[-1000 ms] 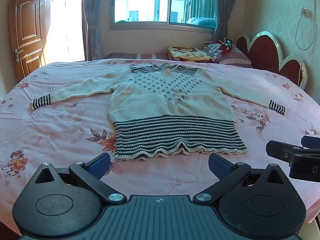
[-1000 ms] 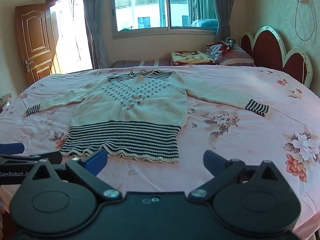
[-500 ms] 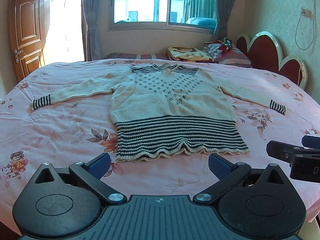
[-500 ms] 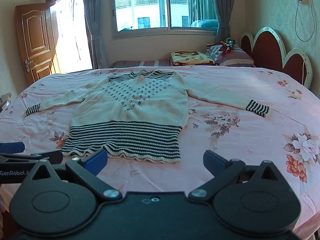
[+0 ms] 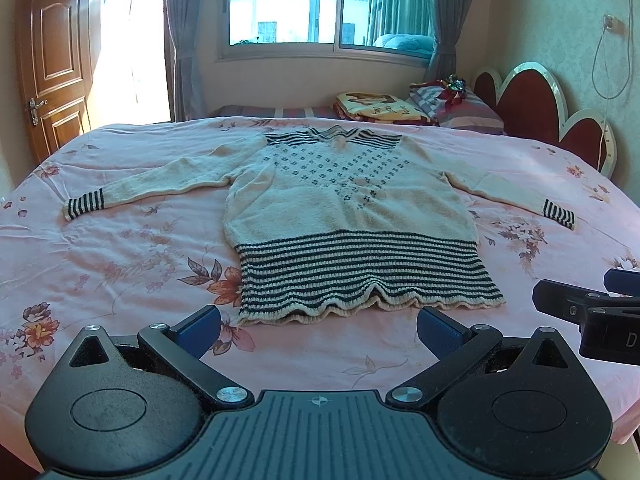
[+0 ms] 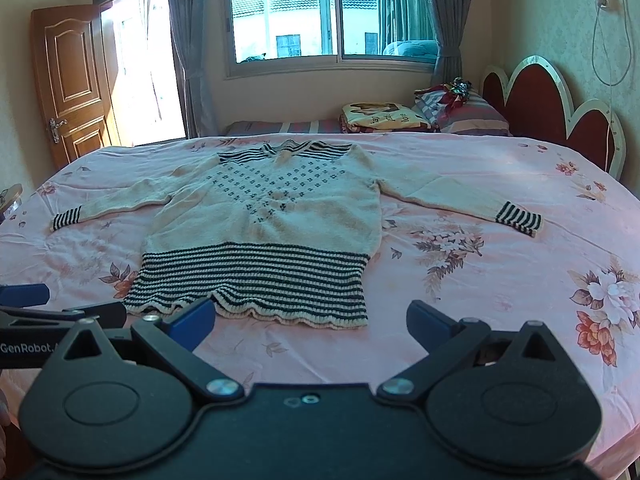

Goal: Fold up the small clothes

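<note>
In the left wrist view, the left gripper (image 5: pixel 318 326) hangs just short of the near edge of the sweater (image 5: pixel 344 216), its blue-padded fingers (image 5: pixel 198 326) spread wide with nothing between them. The sweater lies flat and face up on the pink floral bedspread (image 5: pixel 120 260), collar far, striped hem (image 5: pixel 368 280) near, so its long axis runs straight away from the tool. Both sleeves stretch out sideways, the left cuff (image 5: pixel 84 206) far off to the left, the right cuff (image 5: pixel 558 212) far off to the right. The hem sits directly ahead of the open jaws, near but not touching. The right gripper (image 5: pixel 592 304) shows at the right edge, level with the hem's right corner.

In the right wrist view, the right gripper (image 6: pixel 310 320) is likewise released, fingers (image 6: pixel 430 322) wide apart and empty. Here the sweater (image 6: pixel 264 216) lies ahead and somewhat to the left, its hem (image 6: pixel 252 284) just beyond the left finger. The right cuff (image 6: pixel 518 218) is ahead and to the right, well apart from the tool; the left gripper (image 6: pixel 48 308) sits at the left edge, beside the hem's left corner.

Judging from this, no fold has begun. Each tool is nearer to its own side's sleeve and hem corner, so the coming reach probably goes forward and outward: left for the left sleeve, right for the right.
</note>
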`<state>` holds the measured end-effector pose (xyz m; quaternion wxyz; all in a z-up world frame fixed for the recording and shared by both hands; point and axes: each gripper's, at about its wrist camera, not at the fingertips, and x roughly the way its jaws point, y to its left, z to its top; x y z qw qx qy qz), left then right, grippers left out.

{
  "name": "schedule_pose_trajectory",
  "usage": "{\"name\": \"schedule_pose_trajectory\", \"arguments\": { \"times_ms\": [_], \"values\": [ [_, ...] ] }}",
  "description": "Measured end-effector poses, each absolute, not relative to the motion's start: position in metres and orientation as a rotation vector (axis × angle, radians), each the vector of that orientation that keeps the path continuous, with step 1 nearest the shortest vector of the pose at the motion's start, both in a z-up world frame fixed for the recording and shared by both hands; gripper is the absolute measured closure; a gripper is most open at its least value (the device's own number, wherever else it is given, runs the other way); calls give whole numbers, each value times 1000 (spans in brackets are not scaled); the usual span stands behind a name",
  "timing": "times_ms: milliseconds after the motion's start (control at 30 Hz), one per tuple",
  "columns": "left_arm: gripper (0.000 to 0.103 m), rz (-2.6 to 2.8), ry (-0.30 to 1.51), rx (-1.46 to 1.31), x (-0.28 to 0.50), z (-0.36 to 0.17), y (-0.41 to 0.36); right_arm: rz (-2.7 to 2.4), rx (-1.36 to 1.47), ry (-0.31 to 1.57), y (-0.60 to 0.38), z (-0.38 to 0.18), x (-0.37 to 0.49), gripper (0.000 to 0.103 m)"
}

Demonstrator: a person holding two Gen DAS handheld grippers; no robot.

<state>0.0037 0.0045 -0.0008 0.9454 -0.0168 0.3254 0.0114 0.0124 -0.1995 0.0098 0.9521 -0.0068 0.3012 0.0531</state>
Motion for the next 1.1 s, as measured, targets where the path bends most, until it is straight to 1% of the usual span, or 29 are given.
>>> {"name": "schedule_pose_trajectory", "arguments": {
  "times_ms": [1100],
  "values": [
    [0,17,667,-21,5,-4,3,101,-7,611,-200,8,12,1]
  ]
}}
